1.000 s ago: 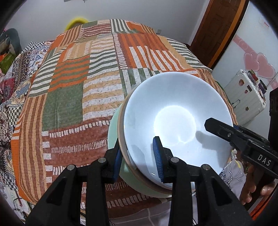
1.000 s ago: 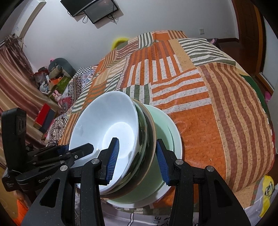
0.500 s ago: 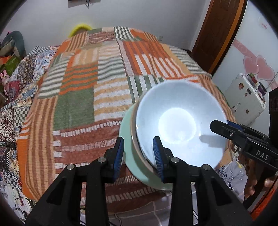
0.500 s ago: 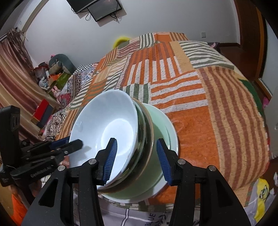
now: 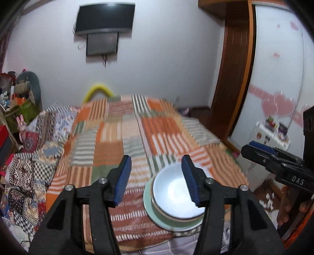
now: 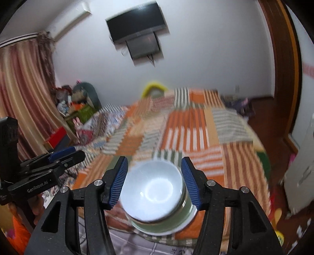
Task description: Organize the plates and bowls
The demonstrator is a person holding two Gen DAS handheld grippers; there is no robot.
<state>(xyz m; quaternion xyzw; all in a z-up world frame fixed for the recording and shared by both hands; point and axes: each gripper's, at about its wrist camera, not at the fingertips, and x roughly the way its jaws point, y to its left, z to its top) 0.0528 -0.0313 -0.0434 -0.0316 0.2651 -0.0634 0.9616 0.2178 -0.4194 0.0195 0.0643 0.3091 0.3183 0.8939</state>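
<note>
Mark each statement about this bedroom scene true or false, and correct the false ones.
1. The white bowl sits on top of a stack of dishes. True.
2. The stack rests on a bare wooden table. False: it rests on the striped patchwork bedspread, near the bed's near edge.
3. The left hand-held gripper clamps the white bowl's rim. False: its jaws are opening with nothing between them, and the bowl lies beyond them.
4. A pale green plate lies at the bottom of the stack. True.
5. A dark screen is mounted on the wall beyond the bed. True.
6. The right hand-held gripper carries a plate. False: its jaws are opening and hold nothing.
</note>
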